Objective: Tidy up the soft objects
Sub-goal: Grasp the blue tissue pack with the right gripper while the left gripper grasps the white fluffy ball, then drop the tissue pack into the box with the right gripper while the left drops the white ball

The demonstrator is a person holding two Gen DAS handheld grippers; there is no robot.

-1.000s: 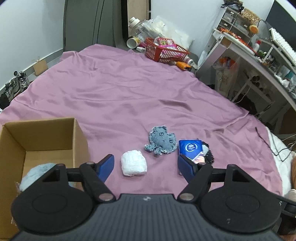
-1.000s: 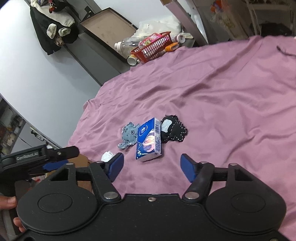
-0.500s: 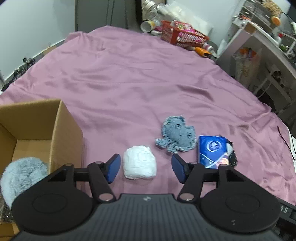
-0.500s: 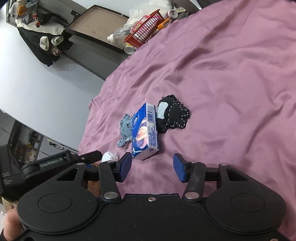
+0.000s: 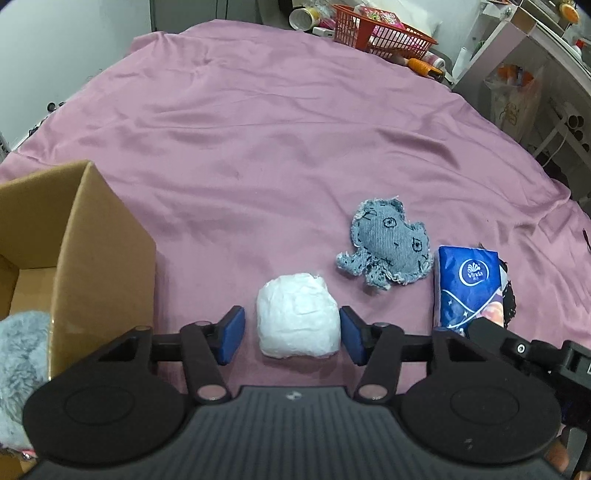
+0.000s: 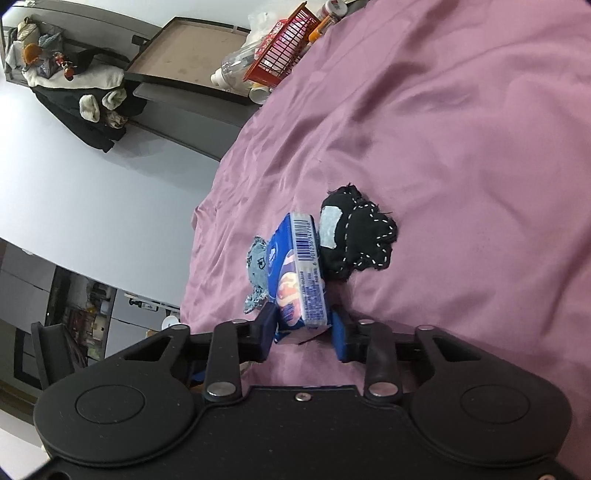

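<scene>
A white soft bundle [image 5: 298, 315] lies on the pink sheet [image 5: 258, 129], and my left gripper [image 5: 291, 334] is open around it; the right pad is close against it and a gap shows at the left pad. To its right lie a denim octopus toy [image 5: 388, 247] and a blue tissue pack [image 5: 469, 284]. In the right wrist view my right gripper [image 6: 301, 332] is shut on the near end of the tissue pack [image 6: 299, 273], which rests on the sheet. A black stitched toy [image 6: 362, 236] lies just beyond the pack, the denim toy [image 6: 256, 269] to its left.
An open cardboard box [image 5: 107, 258] stands at the left with a grey fluffy item [image 5: 18, 354] inside. A red basket [image 5: 380, 33] and bottles sit past the bed's far edge. Shelving and a desk stand at the right.
Both grippers came forward and down. The left one now straddles the white bundle. The right one's fingers narrowed from wide apart onto the tissue pack's near end.
</scene>
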